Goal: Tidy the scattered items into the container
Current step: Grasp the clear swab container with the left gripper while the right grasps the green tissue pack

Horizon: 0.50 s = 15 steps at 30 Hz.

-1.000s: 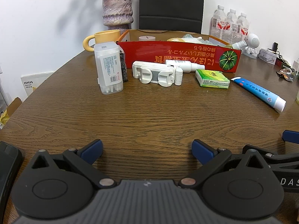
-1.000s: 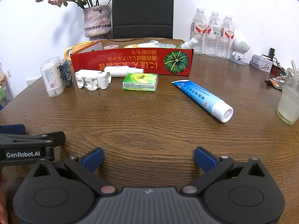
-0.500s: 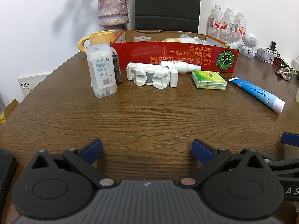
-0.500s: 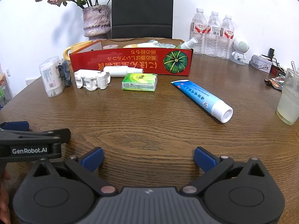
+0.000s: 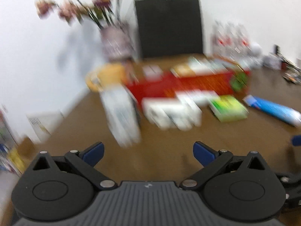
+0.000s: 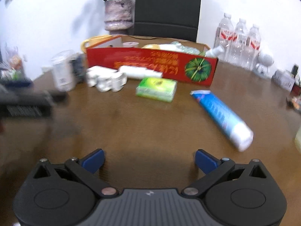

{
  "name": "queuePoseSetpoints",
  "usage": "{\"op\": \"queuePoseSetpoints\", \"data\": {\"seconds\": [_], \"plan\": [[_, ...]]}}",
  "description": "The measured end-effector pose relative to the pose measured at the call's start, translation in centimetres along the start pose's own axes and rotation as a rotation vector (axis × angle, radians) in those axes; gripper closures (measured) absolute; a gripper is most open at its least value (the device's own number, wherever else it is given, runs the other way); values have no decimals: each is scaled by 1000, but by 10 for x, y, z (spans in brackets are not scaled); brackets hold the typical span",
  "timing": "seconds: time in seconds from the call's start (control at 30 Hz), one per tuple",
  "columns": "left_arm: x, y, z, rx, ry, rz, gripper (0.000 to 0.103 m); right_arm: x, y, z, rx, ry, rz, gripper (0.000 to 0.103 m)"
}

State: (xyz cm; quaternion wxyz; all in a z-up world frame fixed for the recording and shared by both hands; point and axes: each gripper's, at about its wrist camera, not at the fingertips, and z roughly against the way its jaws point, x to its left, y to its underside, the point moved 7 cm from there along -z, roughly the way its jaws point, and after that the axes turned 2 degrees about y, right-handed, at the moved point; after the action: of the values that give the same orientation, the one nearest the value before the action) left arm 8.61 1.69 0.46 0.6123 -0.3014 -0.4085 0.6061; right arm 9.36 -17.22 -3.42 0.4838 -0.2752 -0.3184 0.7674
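Note:
A red cardboard box [image 6: 150, 64] stands at the back of the wooden table [image 6: 150, 128] and holds several items. In front of it lie a clear cotton-swab tub [image 6: 62, 71], a white plastic holder [image 6: 105, 79], a white tube [image 6: 141, 72], a green packet [image 6: 157, 88] and a blue toothpaste tube [image 6: 222, 116]. The left wrist view is blurred; the tub [image 5: 122, 116], white holder [image 5: 169, 113], green packet [image 5: 229, 108] and toothpaste [image 5: 272, 111] show there. My left gripper [image 5: 148, 151] is open and empty, close to the tub. My right gripper [image 6: 149, 159] is open and empty, short of the toothpaste.
A vase of flowers [image 6: 117, 15], a yellow mug [image 6: 94, 41] and a black bag [image 6: 167, 9] stand behind the box. Water bottles [image 6: 239, 43] and a small white robot figure [image 6: 263, 62] stand at the back right. A drink cup [image 6: 298, 139] is at the right edge.
Both grippers have lifted and moved forward toward the items. The left one moves fast, blurring its view, and now sits near the cotton-swab tub. Both stay open.

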Motion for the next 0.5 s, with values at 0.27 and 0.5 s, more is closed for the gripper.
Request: {"op": "queuePoseSetpoints", "data": {"seconds": [0.27, 0.5], "plan": [[40, -25, -67, 22, -15, 127, 25, 2, -51, -61, -11, -11, 4, 10], [57, -17, -73, -1, -43, 188, 58, -4, -70, -89, -34, -9, -96, 36]]}}
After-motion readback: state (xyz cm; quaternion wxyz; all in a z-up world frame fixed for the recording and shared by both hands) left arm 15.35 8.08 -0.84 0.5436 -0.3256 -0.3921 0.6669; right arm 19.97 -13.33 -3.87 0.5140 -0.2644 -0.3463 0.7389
